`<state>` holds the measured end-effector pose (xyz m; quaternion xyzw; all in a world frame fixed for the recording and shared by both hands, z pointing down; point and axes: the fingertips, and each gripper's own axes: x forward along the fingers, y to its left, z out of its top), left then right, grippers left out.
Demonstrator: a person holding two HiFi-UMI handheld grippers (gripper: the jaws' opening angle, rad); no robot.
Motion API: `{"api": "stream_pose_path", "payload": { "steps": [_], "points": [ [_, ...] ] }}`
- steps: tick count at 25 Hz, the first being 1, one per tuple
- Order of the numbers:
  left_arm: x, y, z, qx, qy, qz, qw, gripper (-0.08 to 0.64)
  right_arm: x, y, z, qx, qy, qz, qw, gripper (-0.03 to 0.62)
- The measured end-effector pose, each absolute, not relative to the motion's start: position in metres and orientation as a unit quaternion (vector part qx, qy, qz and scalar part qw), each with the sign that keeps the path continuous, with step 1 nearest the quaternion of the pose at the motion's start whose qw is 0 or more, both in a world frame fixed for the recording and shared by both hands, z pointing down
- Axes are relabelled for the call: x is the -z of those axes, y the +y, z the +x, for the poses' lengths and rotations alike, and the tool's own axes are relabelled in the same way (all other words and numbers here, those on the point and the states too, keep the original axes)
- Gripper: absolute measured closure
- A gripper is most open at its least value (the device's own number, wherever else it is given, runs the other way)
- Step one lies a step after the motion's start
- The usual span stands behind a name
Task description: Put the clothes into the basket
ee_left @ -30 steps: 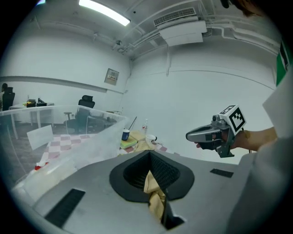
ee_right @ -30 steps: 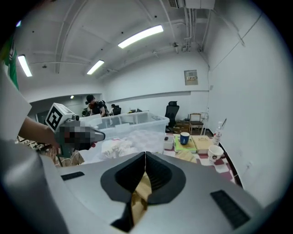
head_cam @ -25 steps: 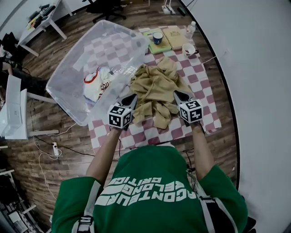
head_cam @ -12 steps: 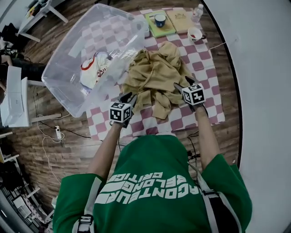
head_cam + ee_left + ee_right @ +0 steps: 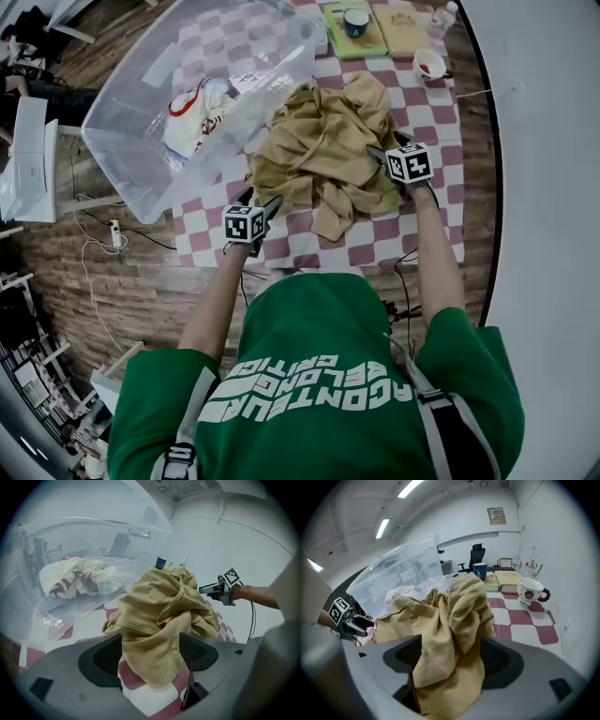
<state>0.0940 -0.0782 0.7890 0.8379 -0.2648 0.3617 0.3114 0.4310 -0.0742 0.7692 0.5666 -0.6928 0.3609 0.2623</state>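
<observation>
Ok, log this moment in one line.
left gripper: jaws just opening, tan garment between | right gripper: likewise | garment on table, outside basket

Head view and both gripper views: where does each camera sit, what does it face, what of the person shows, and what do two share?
Head view: on the head, steeply down at tan garment on checked table; back, arms, left gripper, right gripper.
Left gripper view: on that gripper, toward garment, clear bin; right forearm.
Right gripper view: on that gripper, toward garment, mug; almost no body.
Shared: garment between open jaws, which have just been opening.
</observation>
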Motion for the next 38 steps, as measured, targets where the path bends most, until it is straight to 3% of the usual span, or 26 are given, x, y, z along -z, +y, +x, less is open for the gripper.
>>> {"api": "stream_pose_path", "payload": {
  "steps": [9, 17, 21, 23, 24, 25, 27, 30, 38],
  "points": [
    [-0.828, -0.087, 0.097, -0.373, -0.286, 0.801, 0.37, 0.179, -0.82, -0.101, 0.421, -0.377, -0.712, 0.502, 0.315, 0.222],
    [-0.828, -0.104, 0.113, -0.311, -0.302, 0.782, 0.448, 0.181, -0.836, -0.109, 0.412, -0.359, -0.723, 0.481, 0.342, 0.222],
    [-0.837, -0.108, 0.115, -0.312, -0.326, 0.77, 0.451, 0.216, -0.84, -0.108, 0.411, -0.351, -0.728, 0.481, 0.341, 0.229],
    [-0.838, -0.11, 0.117, -0.315, -0.338, 0.768, 0.444, 0.238, -0.837, -0.107, 0.404, -0.339, -0.736, 0.475, 0.343, 0.287],
    [-0.837, -0.109, 0.119, -0.318, -0.339, 0.769, 0.438, 0.258, -0.835, -0.106, 0.399, -0.33, -0.742, 0.472, 0.344, 0.353],
    [-0.835, -0.109, 0.121, -0.323, -0.336, 0.773, 0.431, 0.287, -0.834, -0.105, 0.393, -0.321, -0.747, 0.469, 0.345, 0.418],
    [-0.83, -0.107, 0.13, -0.341, -0.322, 0.785, 0.405, 0.378, -0.833, -0.105, 0.384, -0.309, -0.751, 0.472, 0.343, 0.47],
    [-0.824, -0.106, 0.142, -0.37, -0.306, 0.802, 0.354, 0.492, -0.829, -0.105, 0.383, -0.304, -0.754, 0.48, 0.329, 0.499],
    [-0.807, -0.104, 0.146, -0.341, -0.305, 0.822, 0.339, 0.511, -0.798, -0.106, 0.374, -0.295, -0.773, 0.487, 0.278, 0.517]
  ]
}}
